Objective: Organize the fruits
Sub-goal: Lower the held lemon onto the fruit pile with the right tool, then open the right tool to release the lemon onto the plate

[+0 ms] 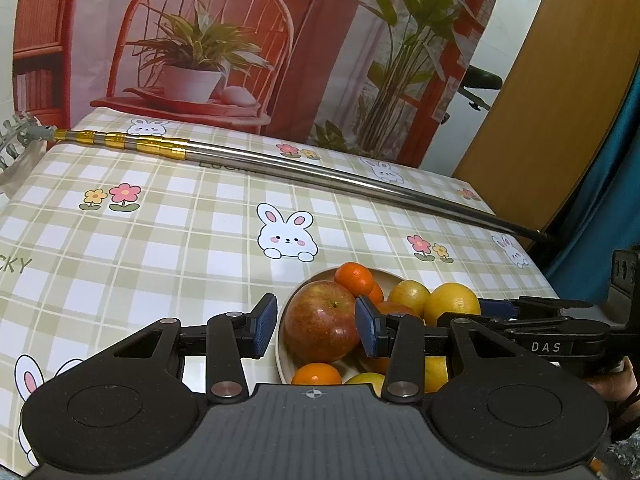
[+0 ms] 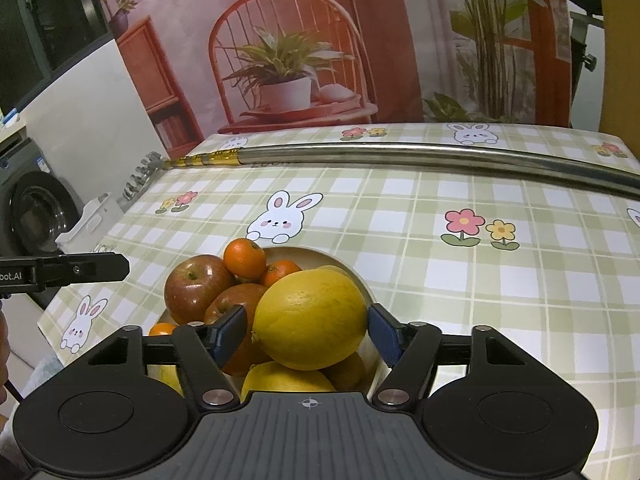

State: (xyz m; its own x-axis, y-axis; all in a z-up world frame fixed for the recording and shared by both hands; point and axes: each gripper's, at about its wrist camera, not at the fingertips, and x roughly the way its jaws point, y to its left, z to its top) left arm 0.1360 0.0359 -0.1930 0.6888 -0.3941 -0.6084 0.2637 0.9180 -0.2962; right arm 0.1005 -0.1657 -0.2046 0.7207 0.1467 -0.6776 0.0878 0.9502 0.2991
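Two fruits sit framed by jaws in the heaped bowl (image 2: 352, 276): the red apple (image 1: 322, 322) straight ahead between the left gripper (image 1: 316, 326) pads, apparently a slight gap either side, and the yellow citrus (image 2: 310, 320), long axis crosswise, between the right gripper (image 2: 306, 334) pads, contact unclear. Beyond lie the bunny-print checked tablecloth (image 2: 500, 288), a telescopic metal pole (image 1: 320, 172) and a printed backdrop (image 1: 320, 40).

"DAS" on the right tool (image 1: 546, 347), "bot.AI" on the left tool (image 2: 10, 276), "CKY" on the tablecloth (image 1: 16, 266)
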